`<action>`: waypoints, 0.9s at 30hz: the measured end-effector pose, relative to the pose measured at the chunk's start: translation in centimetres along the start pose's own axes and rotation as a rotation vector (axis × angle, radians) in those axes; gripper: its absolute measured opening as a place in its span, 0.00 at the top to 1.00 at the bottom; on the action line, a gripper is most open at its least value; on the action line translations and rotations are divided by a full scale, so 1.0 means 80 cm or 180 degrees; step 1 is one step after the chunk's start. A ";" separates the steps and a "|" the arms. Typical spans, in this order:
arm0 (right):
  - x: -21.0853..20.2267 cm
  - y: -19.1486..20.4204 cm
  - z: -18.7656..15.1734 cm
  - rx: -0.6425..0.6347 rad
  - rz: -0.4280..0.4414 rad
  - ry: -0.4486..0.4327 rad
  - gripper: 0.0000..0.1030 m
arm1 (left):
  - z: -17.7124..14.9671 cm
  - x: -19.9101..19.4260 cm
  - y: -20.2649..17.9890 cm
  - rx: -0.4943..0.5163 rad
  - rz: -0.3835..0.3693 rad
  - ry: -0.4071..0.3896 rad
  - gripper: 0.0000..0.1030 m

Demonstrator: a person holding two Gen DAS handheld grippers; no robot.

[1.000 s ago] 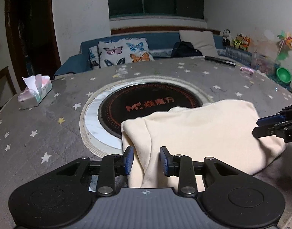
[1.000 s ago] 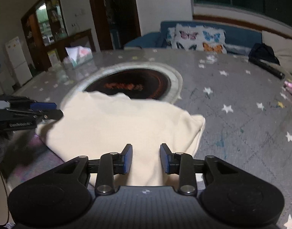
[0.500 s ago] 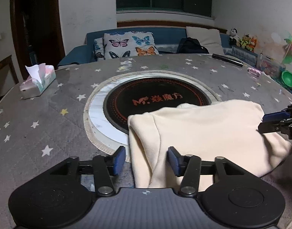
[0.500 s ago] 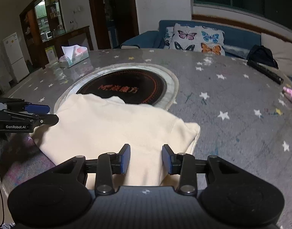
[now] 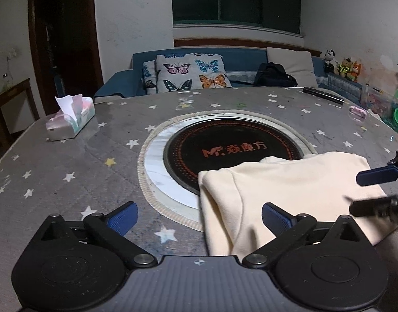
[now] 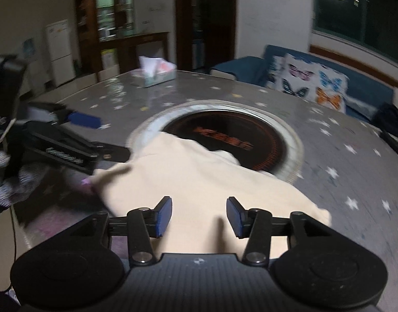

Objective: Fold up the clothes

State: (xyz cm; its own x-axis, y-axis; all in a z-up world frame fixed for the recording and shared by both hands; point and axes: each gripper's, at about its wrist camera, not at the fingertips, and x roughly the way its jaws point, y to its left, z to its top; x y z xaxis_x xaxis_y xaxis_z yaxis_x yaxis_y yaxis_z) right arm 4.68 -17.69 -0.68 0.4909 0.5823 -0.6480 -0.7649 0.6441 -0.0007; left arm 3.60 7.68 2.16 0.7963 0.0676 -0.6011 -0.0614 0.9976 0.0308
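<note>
A cream folded garment (image 5: 289,182) lies on the grey star-patterned table (image 5: 69,176), its far edge over the round black hob (image 5: 232,150). My left gripper (image 5: 199,219) is at the garment's near left corner. Its jaws are opening and stand wide, and the pads touch no cloth. In the blurred right wrist view the garment (image 6: 199,176) lies under my right gripper (image 6: 199,217), whose jaws are opening with nothing pinched. Each gripper shows in the other's view: the right gripper (image 5: 375,189) at the garment's right end, the left gripper (image 6: 102,137) at its left end.
A tissue box (image 5: 70,121) stands at the table's far left. A black remote (image 5: 323,95) and a small pink item (image 5: 357,111) lie at the far right. Behind the table is a blue sofa with butterfly cushions (image 5: 188,74).
The left jaws have spread wide off the garment's corner fold. The right jaws have widened too, and the right gripper has rolled and shifted, blurring its view. The garment stays flat on the table.
</note>
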 end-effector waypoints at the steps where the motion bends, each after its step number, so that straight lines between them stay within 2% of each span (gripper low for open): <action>1: 0.002 0.009 0.003 -0.0075 0.0041 0.0002 0.54 | 0.000 0.000 0.002 -0.0005 0.0016 0.0002 0.00; 3: 0.006 0.025 0.008 -0.0216 0.0105 0.0004 0.47 | 0.000 0.001 0.006 -0.0031 0.0041 0.0010 0.00; 12: 0.031 0.090 0.014 -0.0791 0.0246 0.0054 0.41 | -0.002 0.004 0.026 -0.0102 0.0177 0.0039 0.00; 27: 0.064 0.157 0.008 -0.1452 0.0115 0.0123 0.42 | -0.002 0.004 0.060 -0.0381 0.0192 0.0105 0.00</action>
State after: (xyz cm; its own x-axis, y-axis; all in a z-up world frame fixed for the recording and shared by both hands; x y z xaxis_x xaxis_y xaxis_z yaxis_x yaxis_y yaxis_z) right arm -2.16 -6.31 -3.56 0.4513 0.5758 -0.6818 -0.8909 0.3344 -0.3073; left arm 3.52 12.47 1.99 0.7689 0.1251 -0.6271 -0.1815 0.9830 -0.0265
